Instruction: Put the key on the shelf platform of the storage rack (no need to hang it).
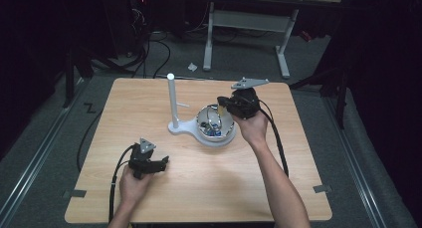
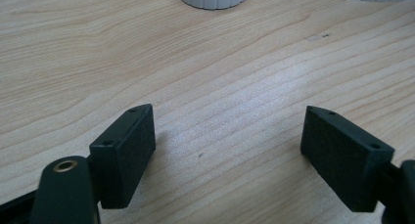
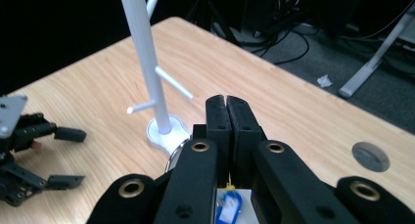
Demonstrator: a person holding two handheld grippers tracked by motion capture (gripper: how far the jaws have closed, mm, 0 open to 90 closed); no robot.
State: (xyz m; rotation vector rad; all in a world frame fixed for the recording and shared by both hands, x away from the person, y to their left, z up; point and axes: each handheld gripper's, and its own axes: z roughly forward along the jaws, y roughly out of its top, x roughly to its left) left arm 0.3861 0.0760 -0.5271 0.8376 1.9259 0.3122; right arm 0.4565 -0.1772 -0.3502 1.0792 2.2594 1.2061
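- The left tongs (image 1: 163, 162) rest low over the table (image 1: 149, 103), near its front left part. In the left gripper view the two jaws stand wide apart, with only bare wood between them; they hold nothing.
- The right tongs (image 3: 228, 116) are pressed together, jaw against jaw, in the right gripper view. If something thin is caught between them, I cannot tell.
- In the high view the right tongs are at the far right edge of the bowl (image 1: 217, 133), which sits on a white stand (image 1: 171, 101) with an upright pole, near the middle of the table.
- The high view shows small things inside the bowl, too small to name. The right gripper view shows a blue tag (image 3: 226, 208) just under the closed jaws.
- The right gripper view also shows two short pegs (image 3: 173, 83) on the pole, and the left tongs farther away, open.
- The left gripper view shows the foot of the stand at its top edge.
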